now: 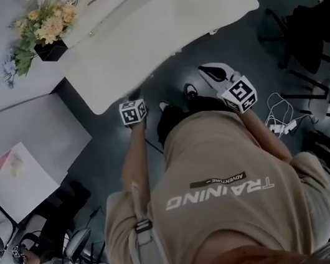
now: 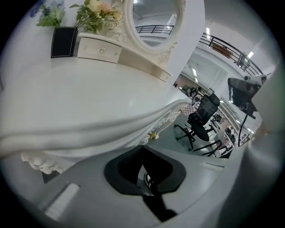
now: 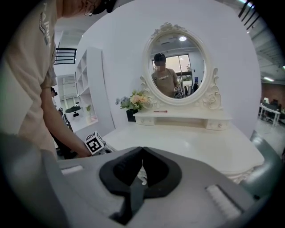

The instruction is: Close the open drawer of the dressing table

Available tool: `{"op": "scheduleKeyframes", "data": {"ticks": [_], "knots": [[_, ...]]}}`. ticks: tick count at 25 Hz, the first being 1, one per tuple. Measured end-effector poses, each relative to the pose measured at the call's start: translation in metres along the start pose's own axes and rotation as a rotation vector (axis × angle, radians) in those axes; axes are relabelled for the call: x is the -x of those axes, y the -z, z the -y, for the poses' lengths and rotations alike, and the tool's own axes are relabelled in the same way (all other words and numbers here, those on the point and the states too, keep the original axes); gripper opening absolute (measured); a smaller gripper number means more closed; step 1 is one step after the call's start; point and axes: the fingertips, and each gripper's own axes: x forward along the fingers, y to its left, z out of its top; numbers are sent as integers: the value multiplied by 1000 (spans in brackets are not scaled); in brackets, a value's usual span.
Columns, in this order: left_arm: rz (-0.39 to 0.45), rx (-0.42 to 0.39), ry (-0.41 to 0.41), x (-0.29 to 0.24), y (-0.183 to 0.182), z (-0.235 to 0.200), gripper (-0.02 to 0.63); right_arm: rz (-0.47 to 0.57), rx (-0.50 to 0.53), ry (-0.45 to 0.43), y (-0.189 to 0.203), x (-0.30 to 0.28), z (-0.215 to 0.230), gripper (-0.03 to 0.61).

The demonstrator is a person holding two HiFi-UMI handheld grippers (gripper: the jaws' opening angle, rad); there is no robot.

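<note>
The white dressing table fills the top of the head view, and its curved front edge faces me. From the left gripper view I see its carved front apron with a small gold knob; no pulled-out drawer shows in any view. My left gripper is shut and empty, held just below and in front of that edge; its marker cube shows in the head view. My right gripper is also shut and empty. It is held higher, to the right, and looks across the tabletop at the oval mirror.
A black vase of flowers stands at the table's back left, beside a low shelf with small drawers. Office chairs and cables crowd the floor on the right. A white cabinet stands at left.
</note>
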Motion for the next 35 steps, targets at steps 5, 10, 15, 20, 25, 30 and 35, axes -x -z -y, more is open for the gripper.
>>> {"op": "scheduleKeyframes", "data": {"ticks": [5,10,15,20,25,30,35], "knots": [[53,49,-51,0,-9,2,6,28,0,2,0,18,16,5],[77,49,-67,14,-13,37,6,64,-44,-26,4,37,29,5],[225,63,-103,69,-44,69,6,171,-20,-107,-30,29,31,5],[369,32,-131,129,-81,122,6,214,27,-147,-33,49,28,5],[486,-104,-184,182,-122,170,6,263,29,-167,-32,70,30,5],[668,-250,-273,221,-159,220,6,371,16,-178,-57,90,37,5],[782,-316,-312,259,-172,253,6,443,61,-180,-77,111,30,5]]}}
